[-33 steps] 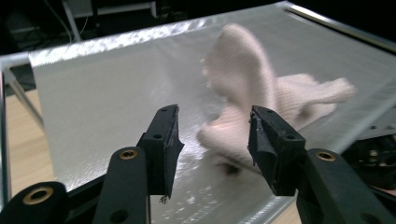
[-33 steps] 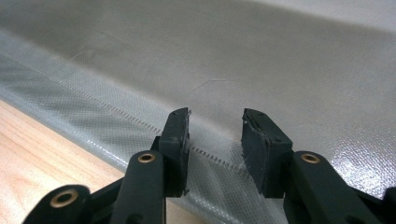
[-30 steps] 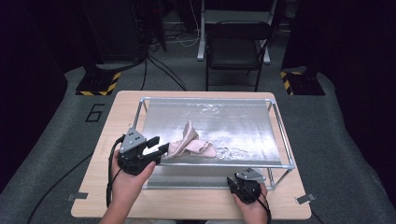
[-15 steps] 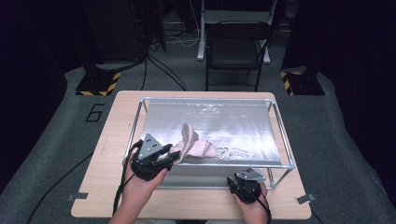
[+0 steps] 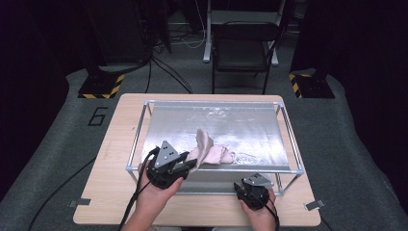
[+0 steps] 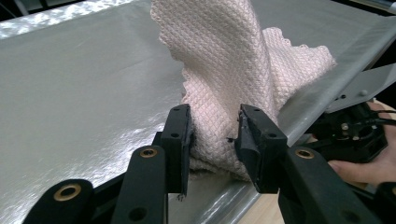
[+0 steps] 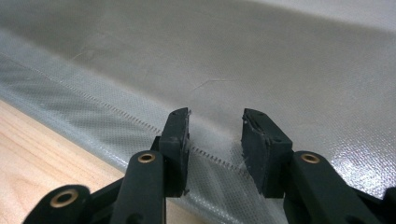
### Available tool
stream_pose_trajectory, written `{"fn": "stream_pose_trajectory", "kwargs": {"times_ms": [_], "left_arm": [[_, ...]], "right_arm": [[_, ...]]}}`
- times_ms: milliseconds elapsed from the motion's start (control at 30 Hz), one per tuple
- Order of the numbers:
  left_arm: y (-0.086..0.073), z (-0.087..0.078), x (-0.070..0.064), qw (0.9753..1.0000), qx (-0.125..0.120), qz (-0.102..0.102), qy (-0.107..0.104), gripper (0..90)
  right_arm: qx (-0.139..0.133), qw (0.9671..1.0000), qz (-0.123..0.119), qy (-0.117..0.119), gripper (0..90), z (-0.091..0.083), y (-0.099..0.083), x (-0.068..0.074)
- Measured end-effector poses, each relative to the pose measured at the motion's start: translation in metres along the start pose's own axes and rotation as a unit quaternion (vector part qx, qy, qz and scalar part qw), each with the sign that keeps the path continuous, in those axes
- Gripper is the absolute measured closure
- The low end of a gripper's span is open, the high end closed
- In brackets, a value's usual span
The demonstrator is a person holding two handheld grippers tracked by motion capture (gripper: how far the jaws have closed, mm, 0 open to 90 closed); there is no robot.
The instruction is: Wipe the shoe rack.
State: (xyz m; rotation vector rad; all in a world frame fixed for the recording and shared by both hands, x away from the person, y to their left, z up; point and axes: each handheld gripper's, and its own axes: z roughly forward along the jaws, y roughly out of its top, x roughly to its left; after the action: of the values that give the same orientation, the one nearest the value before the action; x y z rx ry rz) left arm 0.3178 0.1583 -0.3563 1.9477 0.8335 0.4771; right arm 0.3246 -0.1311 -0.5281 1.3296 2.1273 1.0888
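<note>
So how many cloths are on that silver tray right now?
1. A single pink cloth lies bunched at the tray's near edge, left of centre, between the jaws of the left gripper. Nothing seems hidden under it.

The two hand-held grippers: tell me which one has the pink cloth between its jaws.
The left hand-held gripper: its jaws straddle the pink cloth at the tray's near edge. The right hand-held gripper has nothing between its open jaws.

dim dark surroundings, soft overhead glare on silver sheet [image 5: 240, 125]
</note>
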Motion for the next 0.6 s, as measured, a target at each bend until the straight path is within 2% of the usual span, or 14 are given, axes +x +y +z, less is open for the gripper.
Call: {"fn": "stream_pose_trajectory", "kwargs": {"times_ms": [33,133,167,267,333,400,433,600], "left_arm": [[0.001,0.001,-0.001,1.0000,0.000,0.000,0.002,63.5],[0.002,0.002,-0.003,1.0000,-0.001,0.004,0.003,59.9],[0.002,0.001,-0.002,1.0000,-0.006,0.004,0.004,58.5],[0.002,-0.005,0.001,0.9999,-0.011,0.001,0.007,56.1],[0.002,-0.011,0.005,0.9998,-0.020,-0.003,0.010,54.2],[0.001,-0.016,0.009,0.9995,-0.028,-0.008,0.014,52.0],[0.000,-0.019,0.011,0.9994,-0.030,-0.008,0.016,50.9],[-0.007,-0.031,0.024,0.9986,-0.030,-0.027,0.034,46.2]], "right_arm": [[-0.002,1.0000,-0.007,0.000,61.8,0.000,0.000,-0.001],[-0.002,1.0000,-0.007,0.000,61.8,0.000,0.000,-0.001],[0.000,1.0000,0.000,0.000,61.8,0.000,0.000,0.000],[0.000,1.0000,0.000,0.000,61.8,0.000,0.000,0.000],[-0.002,1.0000,-0.008,-0.002,61.8,0.000,0.000,-0.001],[-0.002,1.0000,-0.008,-0.003,61.8,0.000,0.000,-0.001],[0.000,1.0000,0.000,-0.002,61.8,-0.001,0.000,0.000],[-0.002,1.0000,-0.005,0.000,61.8,0.000,0.000,-0.001]]}}
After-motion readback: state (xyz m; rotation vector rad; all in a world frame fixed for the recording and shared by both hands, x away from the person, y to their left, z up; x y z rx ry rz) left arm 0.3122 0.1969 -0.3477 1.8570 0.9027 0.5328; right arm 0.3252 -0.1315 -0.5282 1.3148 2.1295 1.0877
